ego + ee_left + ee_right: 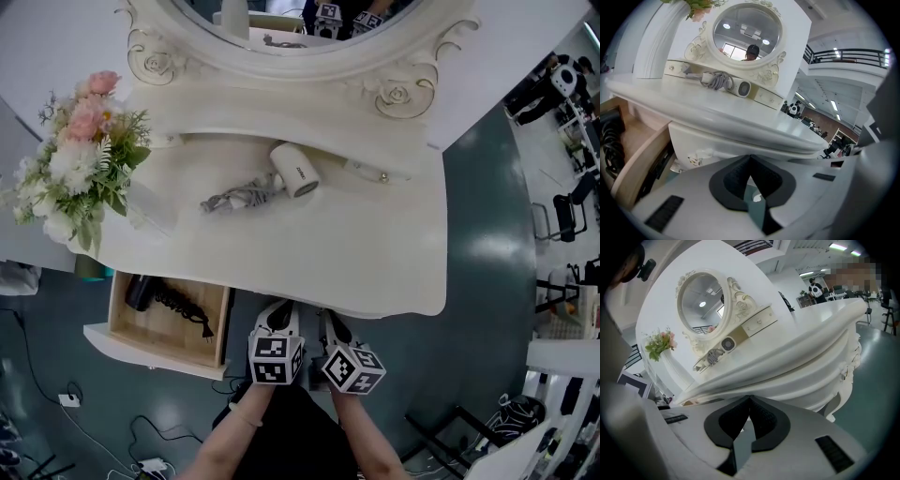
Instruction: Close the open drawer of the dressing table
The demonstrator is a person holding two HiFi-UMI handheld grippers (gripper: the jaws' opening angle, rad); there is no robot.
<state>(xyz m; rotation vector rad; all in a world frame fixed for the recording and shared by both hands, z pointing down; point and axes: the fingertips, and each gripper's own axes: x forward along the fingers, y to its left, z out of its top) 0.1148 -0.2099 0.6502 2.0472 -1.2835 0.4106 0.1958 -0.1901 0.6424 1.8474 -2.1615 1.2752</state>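
Observation:
The white dressing table (pixel 309 262) fills the head view. Its drawer (pixel 141 350) is pulled out at the lower left, showing a wooden inside with a black corded appliance (pixel 155 298) lying in it. That drawer also appears at the left edge of the left gripper view (pixel 640 152). My left gripper (pixel 275 316) and right gripper (pixel 331 324) are side by side just below the table's front edge, to the right of the drawer. Both are shut with nothing between the jaws, as the left gripper (pixel 750 158) and right gripper (pixel 750 399) views show.
On the tabletop lie a white hair dryer (pixel 295 171) with its grey cord (pixel 239 195). A flower bouquet (pixel 84 159) stands at the left and an oval mirror (pixel 291 23) at the back. Cables (pixel 70 401) lie on the floor left of the drawer.

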